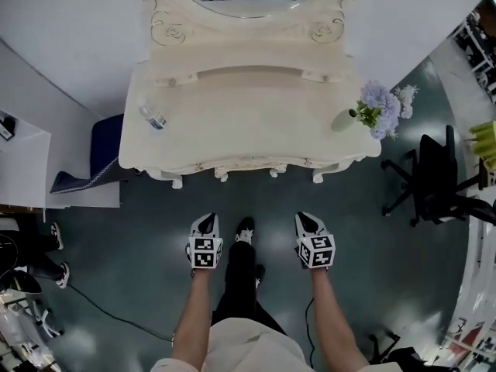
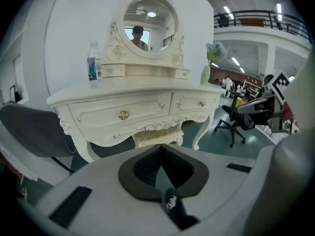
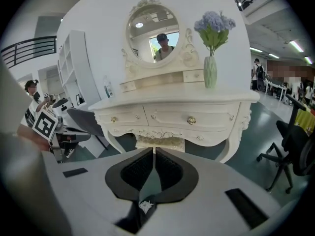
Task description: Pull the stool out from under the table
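- The left gripper [image 1: 205, 225] and the right gripper [image 1: 308, 222] are both held with their jaws brought together; nothing is caught between them.
- The stool [image 3: 160, 142] is tucked beneath the middle of the table [image 1: 256, 115], straight ahead of both grippers and below the drawer fronts. It is well apart from the jaw tips. Only the front edge of its patterned seat is shown.
- The seat is judged to be a soft cushion on a stiff, painted frame, so the cushion would give under the pads while the frame would not.
- The stool is likely moderately heavy and is expected to drag on the floor rather than lift.
- A hold is best taken on the front rim of the frame, one gripper at each side, once the jaws are opened.
- Counted: one stool, one table, two grippers.
- On the table are counted one water bottle [image 1: 153, 118], one vase of flowers [image 1: 380, 108] and one round mirror [image 2: 149, 23].
- One black office chair [image 1: 434, 178] stands off to the right of the right gripper.
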A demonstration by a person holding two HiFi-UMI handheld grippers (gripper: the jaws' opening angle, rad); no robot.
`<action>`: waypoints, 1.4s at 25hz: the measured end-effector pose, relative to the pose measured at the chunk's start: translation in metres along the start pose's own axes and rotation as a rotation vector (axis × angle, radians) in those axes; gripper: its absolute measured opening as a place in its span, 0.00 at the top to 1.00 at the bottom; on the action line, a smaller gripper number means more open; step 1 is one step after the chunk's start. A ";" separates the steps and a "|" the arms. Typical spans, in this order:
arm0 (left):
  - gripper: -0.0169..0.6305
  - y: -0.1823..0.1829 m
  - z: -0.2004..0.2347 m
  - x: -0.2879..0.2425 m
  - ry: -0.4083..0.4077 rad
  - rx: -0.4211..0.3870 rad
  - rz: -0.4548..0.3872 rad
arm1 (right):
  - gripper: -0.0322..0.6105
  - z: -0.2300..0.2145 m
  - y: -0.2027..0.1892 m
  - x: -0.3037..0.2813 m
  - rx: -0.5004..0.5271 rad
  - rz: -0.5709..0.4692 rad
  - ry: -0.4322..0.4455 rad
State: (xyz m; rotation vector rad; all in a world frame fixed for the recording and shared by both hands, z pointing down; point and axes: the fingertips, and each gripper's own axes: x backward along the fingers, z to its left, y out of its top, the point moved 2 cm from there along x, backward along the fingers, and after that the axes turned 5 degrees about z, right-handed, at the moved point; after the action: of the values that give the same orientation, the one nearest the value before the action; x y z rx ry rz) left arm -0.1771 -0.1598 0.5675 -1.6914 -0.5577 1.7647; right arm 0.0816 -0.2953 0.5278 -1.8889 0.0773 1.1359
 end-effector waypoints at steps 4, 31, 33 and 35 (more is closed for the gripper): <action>0.95 -0.008 0.025 -0.044 0.003 -0.021 0.042 | 0.88 -0.012 -0.002 -0.055 0.003 0.033 0.012; 0.95 -0.084 0.061 -0.261 0.033 0.005 0.060 | 0.88 -0.102 -0.081 -0.284 -0.112 0.027 -0.026; 0.95 -0.088 0.068 -0.272 0.054 0.024 0.039 | 0.88 -0.113 -0.082 -0.302 -0.104 0.033 -0.044; 0.95 -0.093 0.074 -0.279 0.064 0.028 0.027 | 0.88 -0.118 -0.085 -0.315 -0.072 0.043 -0.043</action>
State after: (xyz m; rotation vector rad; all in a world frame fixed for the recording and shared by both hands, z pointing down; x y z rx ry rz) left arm -0.2409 -0.2769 0.8400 -1.7376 -0.4820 1.7232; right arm 0.0188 -0.4455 0.8339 -1.9330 0.0545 1.2227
